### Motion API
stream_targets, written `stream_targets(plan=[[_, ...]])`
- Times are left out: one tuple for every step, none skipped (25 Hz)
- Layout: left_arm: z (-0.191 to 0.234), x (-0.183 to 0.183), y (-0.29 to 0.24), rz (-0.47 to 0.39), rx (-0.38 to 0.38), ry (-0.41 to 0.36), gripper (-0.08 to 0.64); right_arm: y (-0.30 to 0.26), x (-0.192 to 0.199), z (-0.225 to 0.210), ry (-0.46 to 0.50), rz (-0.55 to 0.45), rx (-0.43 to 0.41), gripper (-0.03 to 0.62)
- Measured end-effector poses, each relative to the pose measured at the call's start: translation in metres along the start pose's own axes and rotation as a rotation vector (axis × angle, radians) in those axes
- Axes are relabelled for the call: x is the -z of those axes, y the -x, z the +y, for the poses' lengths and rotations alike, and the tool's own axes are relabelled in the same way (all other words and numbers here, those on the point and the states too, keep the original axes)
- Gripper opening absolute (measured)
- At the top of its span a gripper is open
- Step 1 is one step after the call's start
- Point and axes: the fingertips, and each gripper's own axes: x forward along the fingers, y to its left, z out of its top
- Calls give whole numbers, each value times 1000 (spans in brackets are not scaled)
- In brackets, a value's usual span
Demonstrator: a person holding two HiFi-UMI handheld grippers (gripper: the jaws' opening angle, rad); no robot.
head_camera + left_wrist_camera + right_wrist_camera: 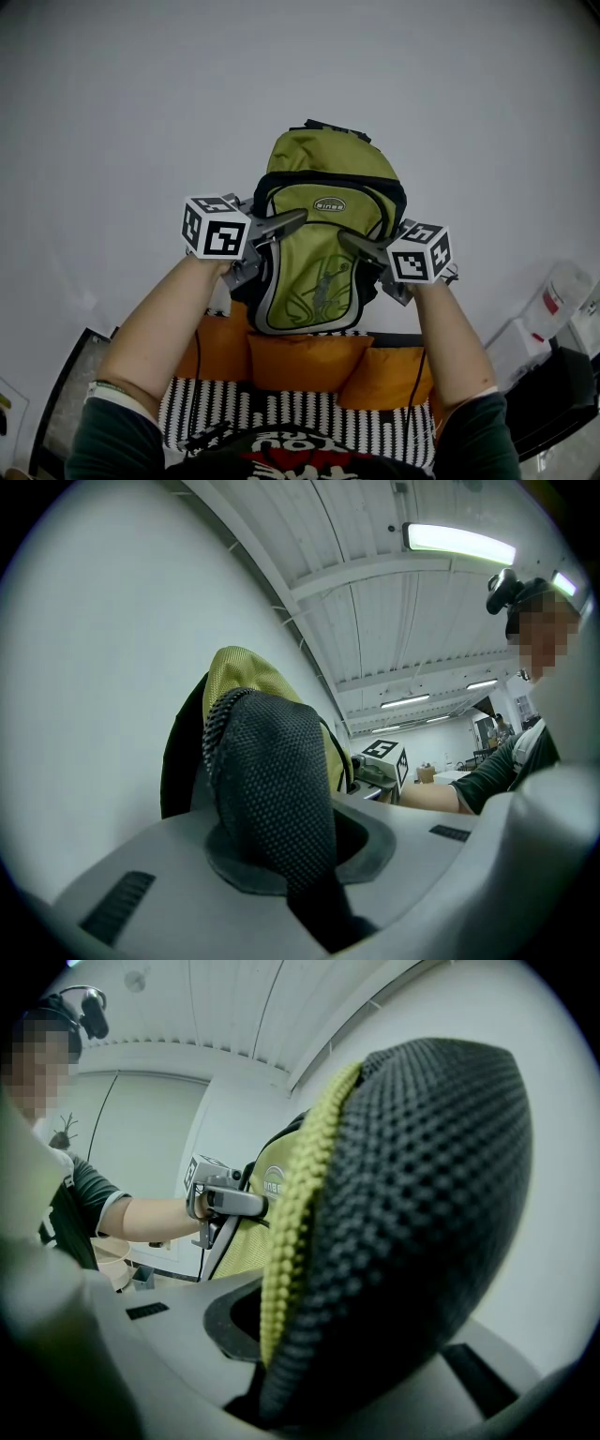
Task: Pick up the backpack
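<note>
Orange cushions (305,361) and striped cover (281,412) lay at 6 o'clock, white wall (141,94) behind. Green backpack (323,234) hung at centre. Both forearms reached toward 12 o'clock; left gripper (294,221) was clamped on mesh strap (277,789), right gripper (350,240) on second mesh strap (403,1204).

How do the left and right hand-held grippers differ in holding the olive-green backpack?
Left hand-held gripper grips the olive-green fabric backpack higher in head view; right hand-held gripper lower. Left black mesh strap shows mostly mesh; right black mesh strap shows a green piped edge. Both are shut on straps.
</note>
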Motion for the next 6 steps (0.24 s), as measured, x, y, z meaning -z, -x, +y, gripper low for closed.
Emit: stream_targets(plan=[[1,1,0,-1,1,0,75,0,1,0,1,1,0,74],[1,1,0,-2,1,0,75,0,1,0,2,2,1,74],[1,1,0,-3,1,0,75,0,0,0,3,2,1,74],[0,0,0,-3,2,1,75,0,0,1,4,3,2,74],[0,0,1,-4,3,1,75,0,0,1,5,3,3,74],[-1,0,1,-4,3,2,74,1,-1,2,6,3,4,74]])
